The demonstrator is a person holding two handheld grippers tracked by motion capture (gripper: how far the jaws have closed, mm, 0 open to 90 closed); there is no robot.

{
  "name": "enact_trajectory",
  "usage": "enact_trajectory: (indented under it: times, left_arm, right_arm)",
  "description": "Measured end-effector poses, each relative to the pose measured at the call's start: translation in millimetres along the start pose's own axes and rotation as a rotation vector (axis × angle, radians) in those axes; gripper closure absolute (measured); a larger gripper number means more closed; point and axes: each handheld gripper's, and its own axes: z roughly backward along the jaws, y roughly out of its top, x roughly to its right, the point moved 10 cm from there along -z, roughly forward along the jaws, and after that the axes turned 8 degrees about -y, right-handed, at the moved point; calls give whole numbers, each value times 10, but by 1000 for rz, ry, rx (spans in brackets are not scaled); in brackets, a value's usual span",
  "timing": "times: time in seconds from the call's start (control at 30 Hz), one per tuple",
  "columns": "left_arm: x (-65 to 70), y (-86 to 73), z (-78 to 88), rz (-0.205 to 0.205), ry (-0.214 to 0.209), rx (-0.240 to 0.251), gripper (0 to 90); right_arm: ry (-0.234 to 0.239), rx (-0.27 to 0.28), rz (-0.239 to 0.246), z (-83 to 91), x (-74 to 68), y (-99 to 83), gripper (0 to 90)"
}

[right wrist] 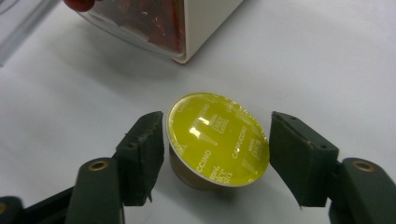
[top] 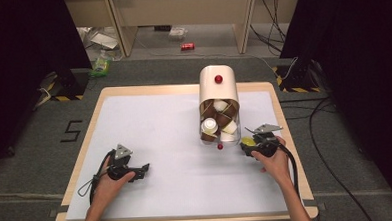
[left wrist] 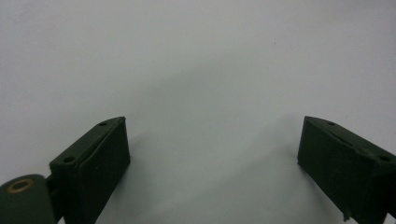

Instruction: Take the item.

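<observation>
Left gripper: nearest to the person and well apart from the dispenser, down at its left, resting low over the white mat — jaws spread wide, with only bare mat between them in its own view.
Right gripper: just beside the dispenser's lower right corner. In its own view the jaws stand a little apart on either side of the yellow-lidded capsule; the left pad sits right at the lid's rim, the right pad shows a thin gap, so I judge nothing is pinched.
Yellow-lidded capsule: lying tilted on the mat just in front of the dispenser's near corner, foil lid facing up toward the camera, brown cup underneath. From above it shows as a yellow spot beside the dispenser's open end.
Dispenser: a cream-coloured holder lying across the far half of the mat, clear front toward the person, still packed with brown and white capsules; a small red knob on top, another at its near end.
Done so far: one capsule is out on the mat — that much looks settled.
Left to do: by my guess the many capsules inside still wait their turn; where the yellow one should end up I cannot tell.
</observation>
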Motion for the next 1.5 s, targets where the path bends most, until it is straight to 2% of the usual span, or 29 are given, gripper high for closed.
enact_trajectory:
  times: [0.17, 0.33, 0.93, 1.1, 1.5]
  left_arm:
    - [0, 0, 0, 1, -1, 0, 84]
    - [1, 0, 1, 1, -2, 0, 84]
    - [2, 0, -1, 0, -2, 0, 82]
    - [2, 0, -1, 0, -2, 0, 82]
    - [2, 0, -1, 0, -2, 0, 82]
  right_arm:
    - [19, 14, -17, 57, -9, 16, 267]
    - [22, 29, -17, 142, -16, 34, 242]
    - [12, 66, -46, 378, 6, -41, 202]
    - [15, 78, -43, 431, -12, -42, 183]
    - [21, 65, -37, 505, -100, -162, 165]
